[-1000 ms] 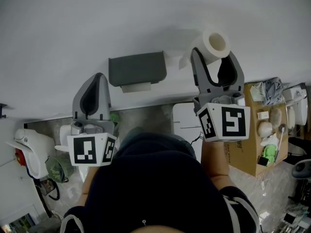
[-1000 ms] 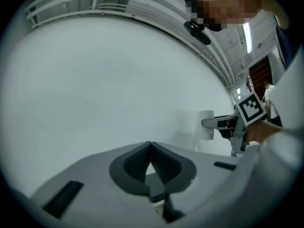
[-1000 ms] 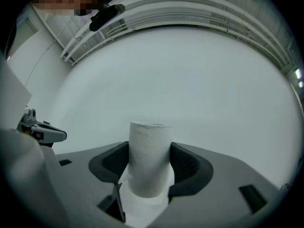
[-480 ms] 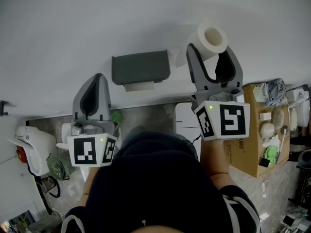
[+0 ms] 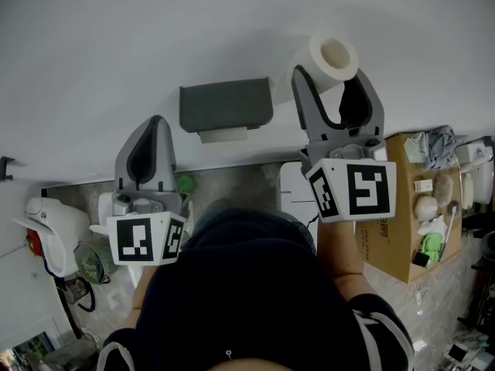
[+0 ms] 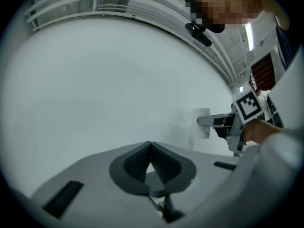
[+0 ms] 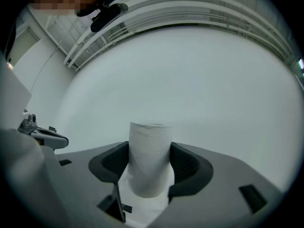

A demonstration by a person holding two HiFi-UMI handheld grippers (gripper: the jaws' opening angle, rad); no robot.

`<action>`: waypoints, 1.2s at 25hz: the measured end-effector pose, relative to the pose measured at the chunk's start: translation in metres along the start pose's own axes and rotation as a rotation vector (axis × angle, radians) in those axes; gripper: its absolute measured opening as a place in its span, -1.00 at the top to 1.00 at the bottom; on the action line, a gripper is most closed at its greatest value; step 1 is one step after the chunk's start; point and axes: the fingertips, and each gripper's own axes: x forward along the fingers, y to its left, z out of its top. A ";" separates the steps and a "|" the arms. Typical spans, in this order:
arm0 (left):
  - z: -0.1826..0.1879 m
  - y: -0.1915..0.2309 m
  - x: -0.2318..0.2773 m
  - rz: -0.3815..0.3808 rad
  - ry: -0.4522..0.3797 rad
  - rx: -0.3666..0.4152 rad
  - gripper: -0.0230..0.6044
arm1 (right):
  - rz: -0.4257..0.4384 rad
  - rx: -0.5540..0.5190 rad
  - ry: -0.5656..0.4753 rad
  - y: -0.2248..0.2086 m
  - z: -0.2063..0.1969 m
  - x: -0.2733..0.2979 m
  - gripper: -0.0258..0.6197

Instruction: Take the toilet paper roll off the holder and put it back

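A white toilet paper roll point(image 5: 331, 62) point(image 7: 148, 158) stands upright between the jaws of my right gripper point(image 5: 334, 91) point(image 7: 149, 165), which is shut on it, close to the white wall. A dark grey wall holder point(image 5: 226, 107) with a white strip under it hangs to the left of the roll, apart from it. In the left gripper view the holder point(image 6: 209, 121) shows small at the right. My left gripper point(image 5: 148, 149) point(image 6: 151, 163) is shut with nothing in it, lower left of the holder.
A white wall point(image 5: 155, 37) fills the upper part of the head view. A cardboard box point(image 5: 418, 207) with small items stands at the right. A white appliance point(image 5: 46, 226) and a small fan point(image 5: 93, 265) sit on the floor at the left.
My right gripper has carried the roll a little up and to the left, nearer the wall. The left gripper has stayed still.
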 end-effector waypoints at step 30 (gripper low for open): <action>-0.004 0.022 -0.011 0.034 0.016 0.002 0.92 | 0.133 0.013 0.000 0.063 -0.006 0.030 0.06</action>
